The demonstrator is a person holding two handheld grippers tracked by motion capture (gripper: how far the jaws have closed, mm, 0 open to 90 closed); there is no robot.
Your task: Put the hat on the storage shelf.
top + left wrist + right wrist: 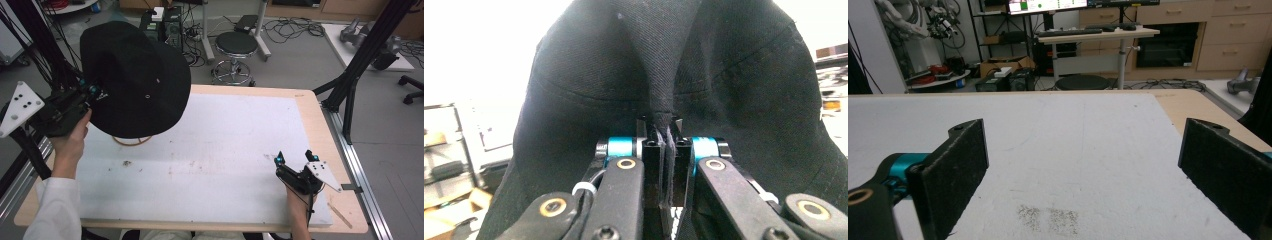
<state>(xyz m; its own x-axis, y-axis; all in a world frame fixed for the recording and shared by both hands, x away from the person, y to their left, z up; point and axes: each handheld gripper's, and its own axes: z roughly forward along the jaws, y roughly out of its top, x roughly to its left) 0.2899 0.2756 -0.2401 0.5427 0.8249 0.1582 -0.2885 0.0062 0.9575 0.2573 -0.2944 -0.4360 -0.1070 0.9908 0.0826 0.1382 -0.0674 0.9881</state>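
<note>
Between left claw point(667, 131) jaws, black hat point(135, 75)

You see the high view in even, fairly dim indoor light, slightly soft throughout; the black fabric bucket hat point(135, 80) reads as a near-featureless dark mass, with a soft shadow beneath it on the white foam table mat point(225, 145). In the left gripper view, the background behind the hat is blown out to white glare. The right gripper view is brighter, its near black padded jaws blurred.
</note>
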